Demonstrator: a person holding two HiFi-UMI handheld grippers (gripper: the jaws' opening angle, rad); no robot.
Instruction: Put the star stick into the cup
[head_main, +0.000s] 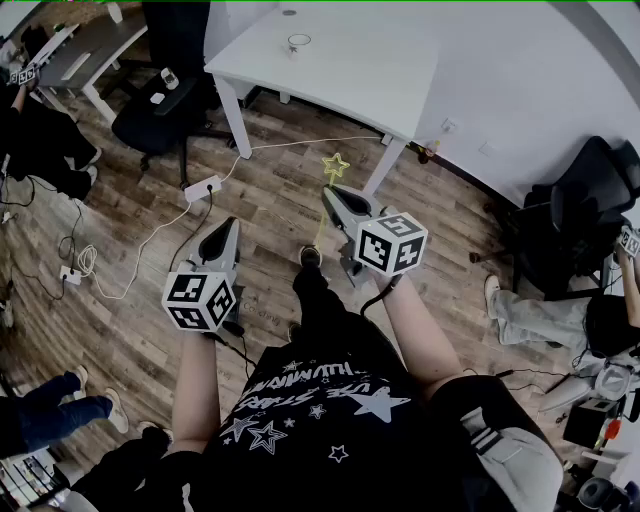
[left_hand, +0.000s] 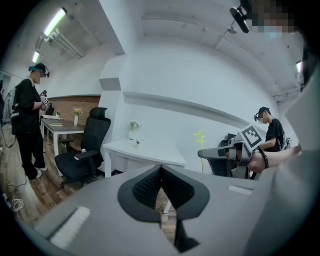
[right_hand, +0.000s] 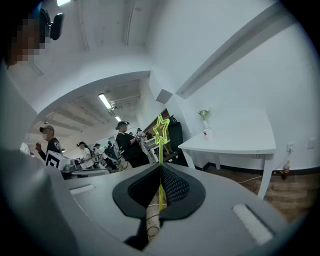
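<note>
The white table (head_main: 350, 70) stands in the upper middle of the head view, on a wooden floor (head_main: 150, 330). Below it, at the centre, the right gripper (head_main: 338, 200) has its jaws pressed on the thin green star stick (head_main: 334, 166), whose star points toward the table. At centre left, the left gripper (head_main: 226, 235) has its jaws together with nothing between them. The small cup (head_main: 298, 43) stands on the table near its far edge, well apart from the stick.
</note>
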